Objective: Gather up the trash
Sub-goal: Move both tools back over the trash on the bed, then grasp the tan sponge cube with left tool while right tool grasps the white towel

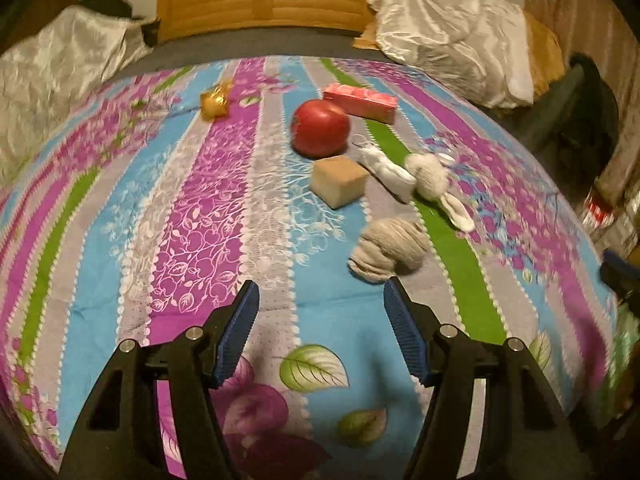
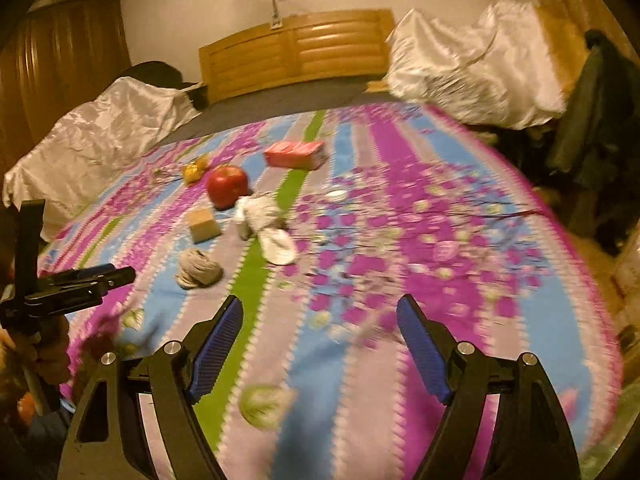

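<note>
Left tool (image 1: 320,320) and right tool (image 2: 320,340) both gape with nothing between their blue pads, above the striped bedspread (image 1: 192,208). The crumpled beige wad (image 1: 388,250) lies just beyond the left tool, near a tan cube (image 1: 338,182), red apple (image 1: 320,128) and pink pack (image 1: 360,102). Only the right wrist view shows the left tool side-on

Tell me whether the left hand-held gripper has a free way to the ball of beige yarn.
Probably yes. The left hand-held gripper is open and empty, and the ball of beige yarn lies just past its right finger on bare bedspread; the wooden block sits farther back, clear of it.
</note>
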Motion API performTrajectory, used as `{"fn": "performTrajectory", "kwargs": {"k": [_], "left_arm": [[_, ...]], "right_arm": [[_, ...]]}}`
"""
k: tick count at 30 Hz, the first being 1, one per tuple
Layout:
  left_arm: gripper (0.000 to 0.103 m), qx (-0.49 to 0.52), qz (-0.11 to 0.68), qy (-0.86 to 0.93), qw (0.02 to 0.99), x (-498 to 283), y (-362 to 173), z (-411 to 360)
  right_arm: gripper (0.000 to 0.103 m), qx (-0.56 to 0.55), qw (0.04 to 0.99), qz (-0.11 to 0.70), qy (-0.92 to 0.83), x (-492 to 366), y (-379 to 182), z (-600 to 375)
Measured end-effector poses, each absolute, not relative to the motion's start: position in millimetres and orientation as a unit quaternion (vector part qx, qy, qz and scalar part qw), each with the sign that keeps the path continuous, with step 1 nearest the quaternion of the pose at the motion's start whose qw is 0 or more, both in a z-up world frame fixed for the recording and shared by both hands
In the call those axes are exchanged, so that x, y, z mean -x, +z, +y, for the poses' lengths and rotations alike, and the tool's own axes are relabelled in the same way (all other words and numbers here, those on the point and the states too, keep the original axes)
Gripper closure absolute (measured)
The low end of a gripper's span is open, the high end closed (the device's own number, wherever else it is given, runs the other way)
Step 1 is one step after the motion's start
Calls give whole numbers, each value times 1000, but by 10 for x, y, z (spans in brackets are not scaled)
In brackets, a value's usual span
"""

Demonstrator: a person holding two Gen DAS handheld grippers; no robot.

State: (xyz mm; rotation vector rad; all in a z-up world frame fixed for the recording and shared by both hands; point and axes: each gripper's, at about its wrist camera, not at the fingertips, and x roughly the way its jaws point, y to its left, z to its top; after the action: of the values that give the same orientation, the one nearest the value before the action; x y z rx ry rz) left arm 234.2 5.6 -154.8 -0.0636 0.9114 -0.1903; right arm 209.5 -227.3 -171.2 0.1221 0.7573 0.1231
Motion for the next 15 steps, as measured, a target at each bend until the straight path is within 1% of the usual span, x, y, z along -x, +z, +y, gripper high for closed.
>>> {"fn": "performTrajectory", "kwargs": {"k": [6, 10, 15], "left_arm": [[41, 48, 432, -122, 893, -2645, -1507, 89], [41, 55, 432, -149, 888, -2867, -1515, 53], [41, 0, 445, -201, 873, -3257, -1663, -84]], "right_arm": [[23, -73, 915, 384, 100, -2773, -1881, -2094], [24, -51, 910, 391, 129, -3214, -1980, -1916], [24, -11, 898, 408, 166, -3685, -2152, -1721]]}}
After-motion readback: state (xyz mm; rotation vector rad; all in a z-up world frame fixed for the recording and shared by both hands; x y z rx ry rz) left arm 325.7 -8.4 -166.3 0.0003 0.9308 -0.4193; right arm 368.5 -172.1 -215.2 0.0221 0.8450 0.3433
